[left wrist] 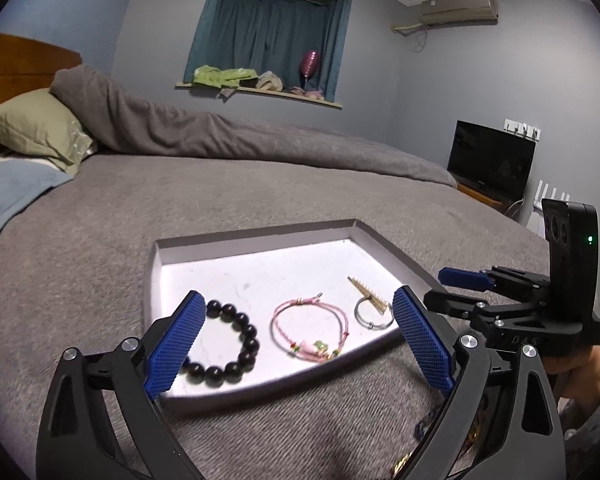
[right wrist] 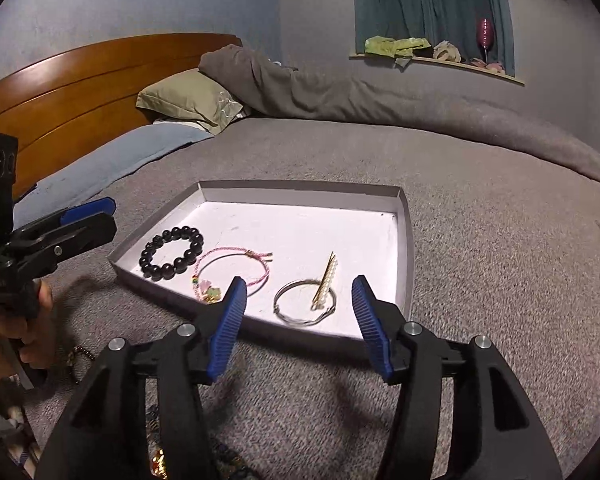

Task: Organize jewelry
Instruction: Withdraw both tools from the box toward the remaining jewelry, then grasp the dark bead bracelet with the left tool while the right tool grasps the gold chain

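Grey cardboard walls frame the shallow tray (right wrist: 408,240), which sits on the bed (right wrist: 500,260) with four pieces laid along its white floor. The black bead bracelet (right wrist: 172,254) lies toward the headboard side, the pink cord bracelet (right wrist: 236,276) just beside it, and the thin metal bangle (right wrist: 304,306) next along, with a gold hair clip (right wrist: 326,280) resting across it, touching. The left tool (left wrist: 296,344) hangs over the near edge of the tray with its jaws spread wide and nothing between them. The right tool (right wrist: 300,320) is also open and empty, its blue pads either side of the bangle in its own view but clear of it. More jewelry seems to lie on the bed below the tools, too hidden to name.

All of this is likely light. The beads look hard and smooth, so they may roll or slip; pinching across one side of the loop should hold best. The cord is soft and will droop, so take it at the charm cluster. The bangle is stiff but thin, and grabbing its rim risks dragging the clip along
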### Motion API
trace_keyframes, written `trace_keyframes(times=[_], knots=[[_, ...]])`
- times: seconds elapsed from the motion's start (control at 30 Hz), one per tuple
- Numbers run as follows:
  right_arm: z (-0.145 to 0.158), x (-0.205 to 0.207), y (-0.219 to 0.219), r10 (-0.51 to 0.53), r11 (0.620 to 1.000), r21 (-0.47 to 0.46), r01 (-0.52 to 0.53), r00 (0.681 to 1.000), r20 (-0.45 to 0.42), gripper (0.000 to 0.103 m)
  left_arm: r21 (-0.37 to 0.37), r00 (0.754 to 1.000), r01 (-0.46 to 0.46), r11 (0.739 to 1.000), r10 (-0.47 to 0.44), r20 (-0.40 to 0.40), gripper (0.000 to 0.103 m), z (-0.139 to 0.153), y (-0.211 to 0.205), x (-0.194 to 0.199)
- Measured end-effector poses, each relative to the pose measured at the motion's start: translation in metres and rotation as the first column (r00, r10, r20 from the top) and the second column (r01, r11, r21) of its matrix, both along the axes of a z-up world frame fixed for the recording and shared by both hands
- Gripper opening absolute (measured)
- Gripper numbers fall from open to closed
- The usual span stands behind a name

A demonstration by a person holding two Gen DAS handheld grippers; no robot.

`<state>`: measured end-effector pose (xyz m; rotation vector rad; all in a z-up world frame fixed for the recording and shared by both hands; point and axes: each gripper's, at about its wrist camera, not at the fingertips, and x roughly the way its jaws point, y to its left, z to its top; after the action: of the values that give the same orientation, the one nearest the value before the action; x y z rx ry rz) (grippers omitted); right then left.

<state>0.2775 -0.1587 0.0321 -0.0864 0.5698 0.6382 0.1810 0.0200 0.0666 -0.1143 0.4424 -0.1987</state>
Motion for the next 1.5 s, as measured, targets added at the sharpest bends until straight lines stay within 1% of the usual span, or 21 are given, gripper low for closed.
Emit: trace_keyframes(times=[0.5,0.77,0.8,0.83,1.03,1.17,1.27,1.33,1.37,1.47,1.5], knots=[[-0.005,-0.031,-0.011,-0.010,1.000,0.027,0.010,1.000,-0.011,0.059,0.001,0.999,-0.038,0.999,0.038,-0.021,0.095,-0.015,0.022,-0.049],[-0.007,-0.045,-0.010,-0.005,1.000,0.026,0.005,1.000,-0.010,0.060,0.023,0.998,-0.054,0.998,0.055,-0.037,0.095,-0.021,0.029,-0.066],[-0.007,-0.047,-0.010,-0.006,1.000,0.027,0.006,1.000,-0.009,0.063,0.029,0.998,-0.053,0.998,0.054,-0.042,0.095,-0.023,0.029,-0.068],[-0.007,-0.048,-0.012,-0.008,1.000,0.031,0.008,1.000,-0.008,0.064,0.033,0.998,-0.050,0.998,0.052,-0.046,0.095,-0.024,0.029,-0.070],[-0.010,-0.054,-0.012,-0.003,1.000,0.026,0.003,1.000,-0.018,0.064,0.075,0.999,-0.011,0.997,0.015,-0.053,0.095,-0.031,0.022,-0.083],[-0.013,-0.060,-0.011,0.008,1.000,0.017,-0.007,1.000,-0.019,0.064,0.113,0.996,0.037,0.993,-0.028,-0.082,0.095,-0.039,0.013,-0.088],[-0.016,-0.063,-0.010,0.014,1.000,0.008,-0.014,1.000,-0.021,0.064,0.159,0.991,0.070,0.985,-0.050,-0.123,0.088,-0.047,0.004,-0.088],[-0.019,-0.065,-0.010,0.021,1.000,0.003,-0.021,0.999,-0.026,0.064,0.172,0.987,0.098,0.980,-0.073,-0.143,0.078,-0.051,0.000,-0.088],[-0.020,-0.067,-0.009,0.025,1.000,0.002,-0.025,0.999,-0.030,0.064,0.178,0.985,0.110,0.978,-0.084,-0.150,0.076,-0.053,-0.002,-0.089],[-0.024,-0.073,-0.008,0.041,0.999,-0.002,-0.042,0.999,-0.035,0.064,0.189,0.979,0.132,0.973,-0.097,-0.180,0.064,-0.058,-0.006,-0.089],[-0.024,-0.074,-0.008,0.047,0.999,-0.003,-0.047,0.998,-0.035,0.064,0.187,0.976,0.133,0.973,-0.096,-0.197,0.056,-0.061,-0.006,-0.087]])
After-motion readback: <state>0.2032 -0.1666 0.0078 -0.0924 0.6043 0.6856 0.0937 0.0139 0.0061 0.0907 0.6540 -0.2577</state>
